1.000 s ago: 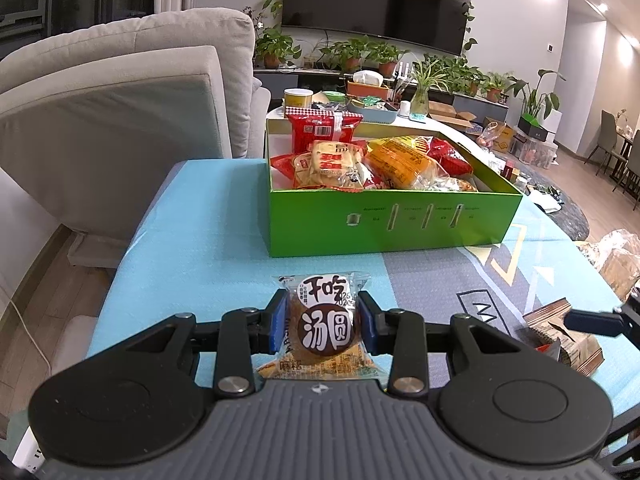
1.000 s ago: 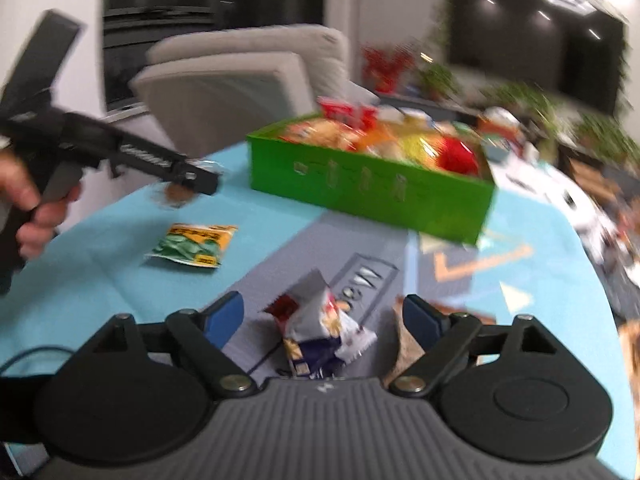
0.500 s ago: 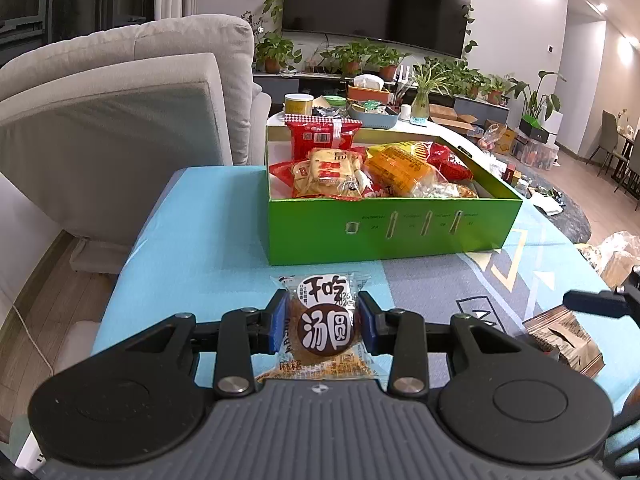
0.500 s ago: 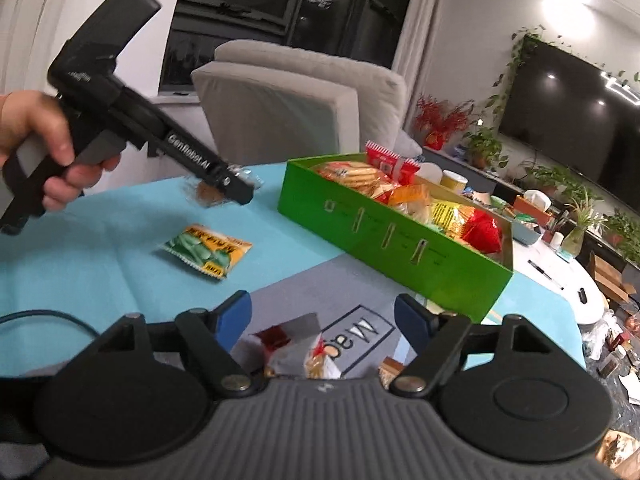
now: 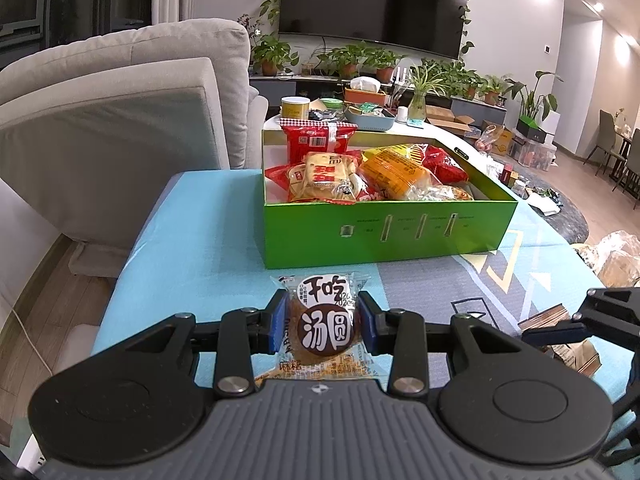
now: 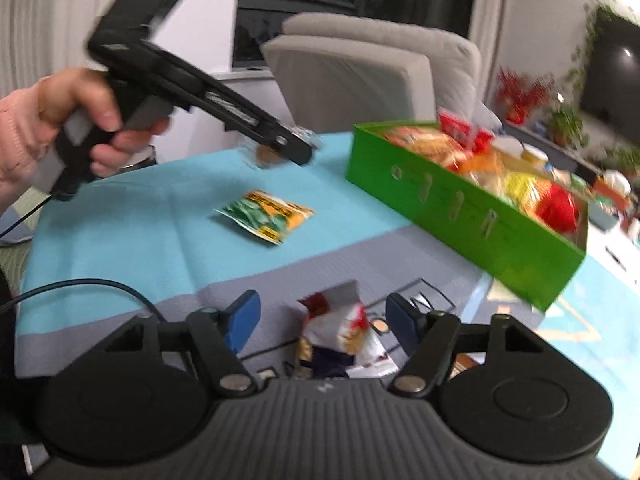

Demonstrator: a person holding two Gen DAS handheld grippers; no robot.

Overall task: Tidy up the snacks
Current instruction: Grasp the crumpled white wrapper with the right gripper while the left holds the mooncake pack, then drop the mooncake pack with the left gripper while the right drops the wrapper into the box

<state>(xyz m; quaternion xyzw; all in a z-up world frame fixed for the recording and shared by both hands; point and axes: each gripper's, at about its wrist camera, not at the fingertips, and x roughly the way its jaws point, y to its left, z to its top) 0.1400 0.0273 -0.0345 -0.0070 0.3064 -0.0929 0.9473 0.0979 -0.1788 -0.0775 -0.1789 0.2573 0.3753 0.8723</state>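
My left gripper (image 5: 322, 322) is shut on a clear-wrapped brown round cake (image 5: 324, 320) with white Chinese lettering, held above the blue tablecloth in front of the green snack box (image 5: 384, 234). The box holds several red, yellow and orange snack packs. In the right wrist view my left gripper (image 6: 298, 148) shows held high with the cake, left of the green box (image 6: 472, 216). My right gripper (image 6: 322, 322) is open above a white, red and blue crumpled packet (image 6: 344, 340). A green and yellow packet (image 6: 266, 216) lies flat on the cloth.
A grey sofa (image 5: 120, 120) stands left of the table. Brown packets (image 5: 560, 332) lie at the right table edge under my right gripper's finger. A cluttered white table (image 5: 380, 116) and plants stand behind the box. A black cable (image 6: 80, 284) runs over the cloth.
My left gripper has risen a little with the cake, looking further into the box. My right gripper has swung, its view is now blurred, and it hangs closer over the crumpled packet.
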